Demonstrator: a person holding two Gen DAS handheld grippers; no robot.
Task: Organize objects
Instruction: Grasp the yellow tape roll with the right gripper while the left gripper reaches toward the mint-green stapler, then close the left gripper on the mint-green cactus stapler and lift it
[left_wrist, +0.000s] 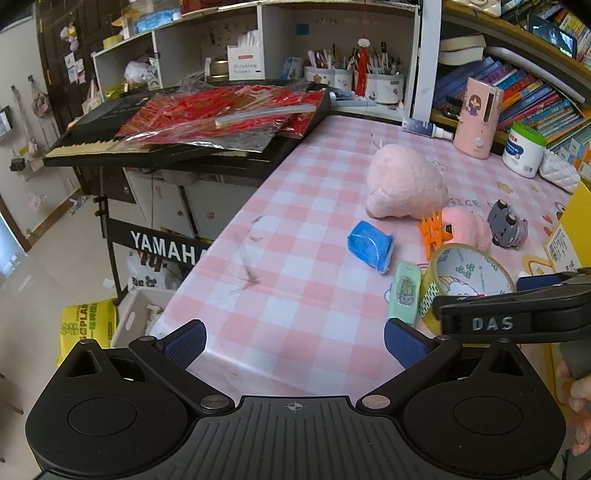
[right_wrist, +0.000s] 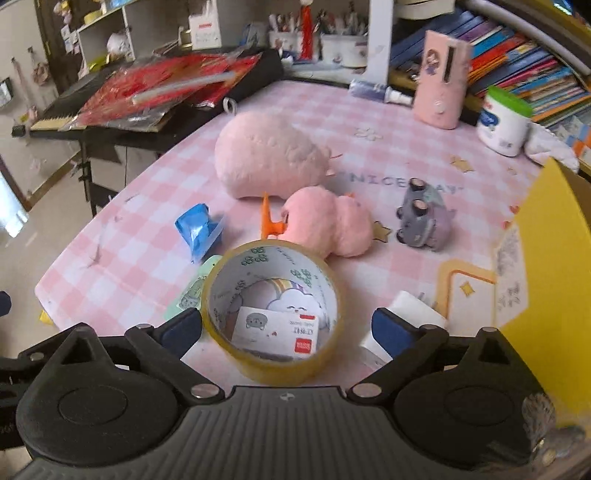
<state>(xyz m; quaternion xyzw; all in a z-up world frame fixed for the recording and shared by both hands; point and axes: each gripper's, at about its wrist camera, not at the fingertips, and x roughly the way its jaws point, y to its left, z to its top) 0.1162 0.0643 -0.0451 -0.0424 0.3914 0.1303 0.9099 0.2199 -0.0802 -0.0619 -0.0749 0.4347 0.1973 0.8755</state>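
A pink-and-white checked tablecloth (right_wrist: 369, 122) covers a desk edged by crowded shelves of books (right_wrist: 517, 62) and pen pots, with a black keyboard (left_wrist: 110, 136) on its stand at the left. Near the desk's front edge lies a roll of clear tape (right_wrist: 273, 310), its inner core printed with clovers, a rainbow and a smiling cloud, a small card showing through its centre. The right gripper (right_wrist: 286, 330) straddles the roll, jaws spread wide, pads apart from its sides. The left gripper (left_wrist: 295, 341) hangs over bare cloth, jaws open and empty. Pink plush toys (right_wrist: 269, 158) lie beyond.
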